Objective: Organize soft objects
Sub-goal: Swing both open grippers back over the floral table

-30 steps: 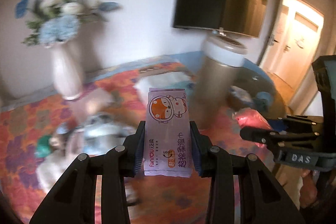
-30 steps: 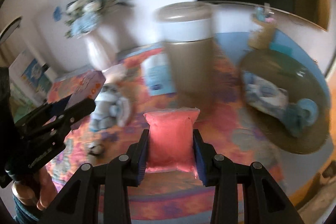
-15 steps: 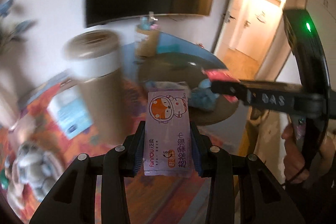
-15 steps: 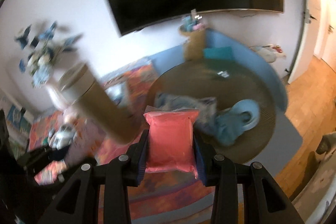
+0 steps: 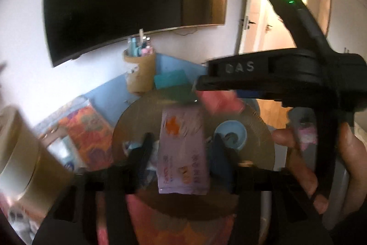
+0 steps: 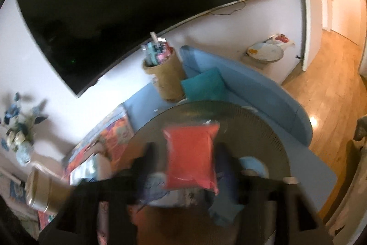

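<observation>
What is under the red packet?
Under the red packet lies the round brown tray, with blue cloth and a pale blue cup in it. The packet covers the spot straight beneath it, so that part stays unseen.

"DAS" on right gripper (image 5: 238,82)

We are looking at a white wall (image 6: 128,75) carrying a big dark television (image 6: 128,4). Below it a pale blue surface (image 6: 270,93) is curving round, bearing a tan holder of pens (image 6: 167,75) and a teal cushion (image 6: 203,84). To the right, warm light is falling across a wooden floor (image 6: 332,75) beyond an open white door (image 6: 307,15). A vase of blue flowers (image 6: 19,137) is standing at the left.
</observation>
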Available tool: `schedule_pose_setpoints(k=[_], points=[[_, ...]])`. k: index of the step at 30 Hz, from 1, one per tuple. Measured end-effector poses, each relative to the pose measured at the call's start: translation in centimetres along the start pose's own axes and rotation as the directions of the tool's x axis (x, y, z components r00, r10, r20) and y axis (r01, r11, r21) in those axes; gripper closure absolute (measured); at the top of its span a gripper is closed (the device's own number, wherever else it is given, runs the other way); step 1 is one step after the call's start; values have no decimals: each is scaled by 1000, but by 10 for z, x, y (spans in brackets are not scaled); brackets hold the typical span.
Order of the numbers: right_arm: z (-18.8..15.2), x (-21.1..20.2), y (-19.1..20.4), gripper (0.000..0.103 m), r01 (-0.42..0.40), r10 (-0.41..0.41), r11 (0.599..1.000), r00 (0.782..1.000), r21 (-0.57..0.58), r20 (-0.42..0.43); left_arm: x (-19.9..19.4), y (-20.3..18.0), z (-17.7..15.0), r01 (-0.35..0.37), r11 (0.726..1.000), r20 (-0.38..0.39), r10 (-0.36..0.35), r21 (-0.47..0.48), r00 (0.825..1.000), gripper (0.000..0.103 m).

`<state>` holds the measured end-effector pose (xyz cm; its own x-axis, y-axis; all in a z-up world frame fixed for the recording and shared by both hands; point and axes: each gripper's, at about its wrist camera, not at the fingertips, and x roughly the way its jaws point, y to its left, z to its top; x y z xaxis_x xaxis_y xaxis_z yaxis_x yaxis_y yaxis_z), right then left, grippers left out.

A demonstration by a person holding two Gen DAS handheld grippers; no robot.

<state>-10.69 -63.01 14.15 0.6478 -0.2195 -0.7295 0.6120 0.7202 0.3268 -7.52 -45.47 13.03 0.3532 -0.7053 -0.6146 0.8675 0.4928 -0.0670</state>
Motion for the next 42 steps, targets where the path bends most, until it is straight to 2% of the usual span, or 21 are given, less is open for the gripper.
schedule_pose_setpoints(k=[1,2,6,9,15,18,21,26,30,33,37,39,40,42], points=[[2,0,-4,30,-3,3,1000,1000,10,10,0,-1,0,11,1000,14,-11,-3,1000,19],[3,0,-8,30,-10,10,1000,1000,10,13,-1,-2,-2,23,1000,25,-23,-2,999,17],[-1,-7,-18,30,-25,25,1000,1000,16,13,-3,-12,-13,70,997,10,-71,15,997,17],[-11,-15,-21,30,-38,38,999,999,10,5,-20,-18,-25,88,996,9,-88,21,996,17],[-46,-35,-4,30,-52,51,996,999,-77,-20,-55,-9,-38,105,994,16,-105,-26,994,17],[-64,-46,12,30,-59,56,989,998,-132,-23,-73,4,-48,83,995,6,-83,-60,997,17],[-85,-60,37,30,-103,100,973,995,-206,-25,-95,22,-64,28,995,3,-28,-95,1000,17],[-118,-71,95,30,-194,184,921,981,-337,-64,-129,54,-87,-45,983,17,49,-180,999,17],[-135,-76,138,30,-262,243,879,965,-399,-99,-161,79,-101,-114,970,34,124,-213,992,17],[-154,-78,174,30,-329,297,835,944,-440,-144,-185,102,-114,-164,959,30,175,-230,984,17],[-181,-65,213,29,-397,324,791,917,-464,-232,-211,145,-139,-263,927,-5,271,-269,963,15],[-197,-52,230,28,-451,342,773,889,-446,-306,-218,167,-152,-288,915,-40,289,-283,956,10],[-205,-44,238,28,-485,354,764,867,-427,-352,-223,180,-160,-312,904,-58,308,-292,949,10],[-217,-30,248,27,-515,355,759,840,-398,-410,-235,204,-173,-360,882,-80,353,-304,932,10]])
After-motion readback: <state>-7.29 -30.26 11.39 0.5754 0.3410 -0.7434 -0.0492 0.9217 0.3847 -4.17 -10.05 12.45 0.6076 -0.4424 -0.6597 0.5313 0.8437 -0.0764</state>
